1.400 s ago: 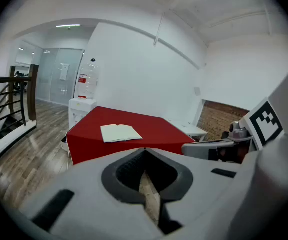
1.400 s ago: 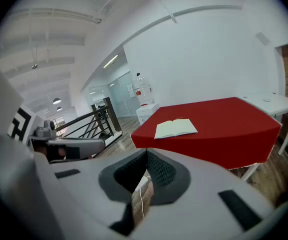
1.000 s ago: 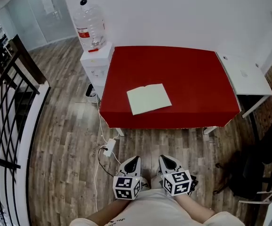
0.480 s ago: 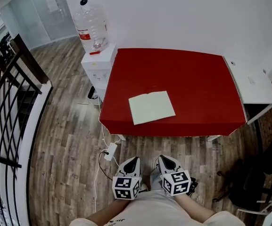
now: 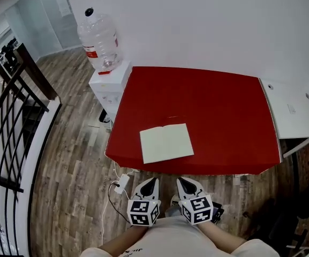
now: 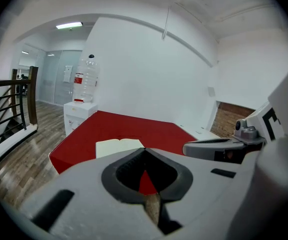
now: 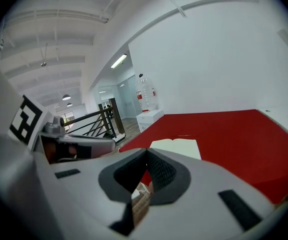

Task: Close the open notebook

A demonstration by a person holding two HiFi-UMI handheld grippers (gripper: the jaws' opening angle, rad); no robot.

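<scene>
the open notebook with pale cream pages (image 5: 166, 143) lies flat on the red-covered rectangular table (image 5: 218, 106). in the head view it sits just below the middle of the frame, at the lower left of the tabletop and close to the near edge. its faint centre fold runs away from the person.

it looks light and thin, with floppy paper leaves, so it would probably slide on the cloth rather than resist a push. the best hold is likely the free outer edge of one half: a jaw tip slipped under it, then swung over the fold, with the other tool steadying the opposite half. because it lies so flat, getting under that edge is the fiddly part, and a page could crease.

the left gripper (image 5: 152, 181) and the right gripper (image 5: 182, 181) sit side by side at the bottom centre of the head view, over the wooden floor and well apart from the book. each has its jaws pressed together on nothing.

nothing else is on the tabletop, so only the table's near edge lies between the tools and the book.

a large clear water bottle (image 5: 99, 36) stands on a small white cabinet (image 5: 110, 82) at the upper left. a white side table (image 5: 296, 116) touches the right end. a black railing (image 5: 12, 116) fills the left edge, and a white power strip (image 5: 121, 183) lies on the floor at lower left.
</scene>
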